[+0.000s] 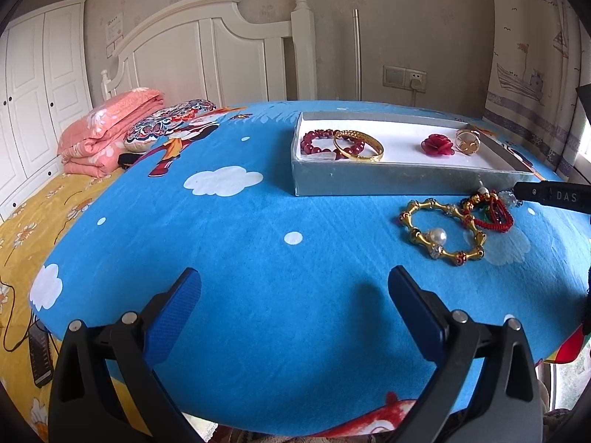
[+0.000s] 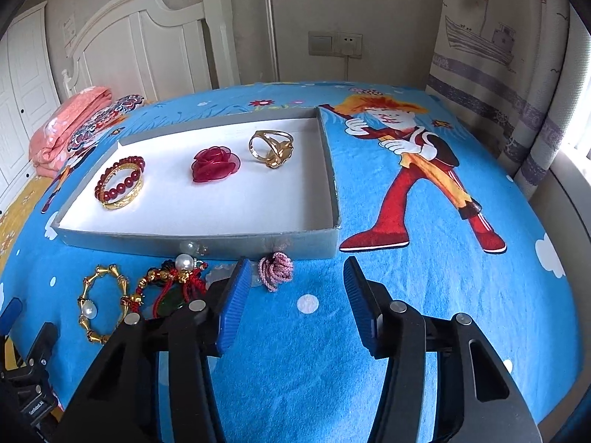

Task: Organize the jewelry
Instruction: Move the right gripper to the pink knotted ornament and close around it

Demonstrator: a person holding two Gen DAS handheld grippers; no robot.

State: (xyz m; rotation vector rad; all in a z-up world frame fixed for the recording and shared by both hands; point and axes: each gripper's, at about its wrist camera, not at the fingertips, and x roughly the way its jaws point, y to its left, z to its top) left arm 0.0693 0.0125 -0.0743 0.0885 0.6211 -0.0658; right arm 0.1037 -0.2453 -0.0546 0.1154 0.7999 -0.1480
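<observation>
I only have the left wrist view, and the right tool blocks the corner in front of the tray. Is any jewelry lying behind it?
Observer: Yes. A pink crocheted flower lies on the blue cloth, just in front of the tray's near wall.
Operator: Have the right tongs got hold of it?
Observer: No. The right tongs are open. The flower sits between the fingers, close to the left one, and is not clamped.
</observation>
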